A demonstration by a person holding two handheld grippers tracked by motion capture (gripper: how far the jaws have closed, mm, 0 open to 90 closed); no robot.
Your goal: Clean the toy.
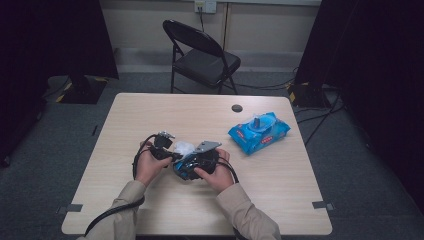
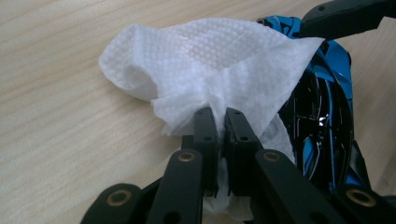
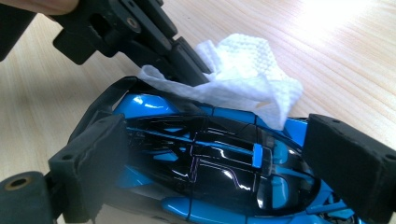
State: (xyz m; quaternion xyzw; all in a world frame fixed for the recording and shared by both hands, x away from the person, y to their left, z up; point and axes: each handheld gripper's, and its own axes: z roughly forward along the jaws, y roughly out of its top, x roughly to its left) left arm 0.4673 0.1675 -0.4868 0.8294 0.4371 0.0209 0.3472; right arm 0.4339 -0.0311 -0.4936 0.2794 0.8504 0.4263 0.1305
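A white wet wipe (image 2: 205, 70) is clamped between the jaws of the left claw (image 2: 220, 122), its loose folds bunched up ahead of the tips. The blue and black toy car (image 3: 210, 163) is gripped across its body by the right claw (image 3: 224, 158), one pad pressed on each flank, and is held just above the wooden surface (image 1: 165, 107) near its middle. In the right claw's view the wipe is seen draped over the car's far edge, touching the blue bodywork. The step in hand is judged to be the wiping of the car.

For a clean result, the wipe is best kept flat against the shell and drawn along its length in smooth strokes, so that the glossy black roof panels and the recesses between them are reached. The car should be held steady and turned a little between strokes, so that the flanks hidden under the pads are exposed in turn. Light pressure is advised, lest the car be pushed out of the grip. The blue wipe packet (image 1: 259, 132) lies well apart on the right.
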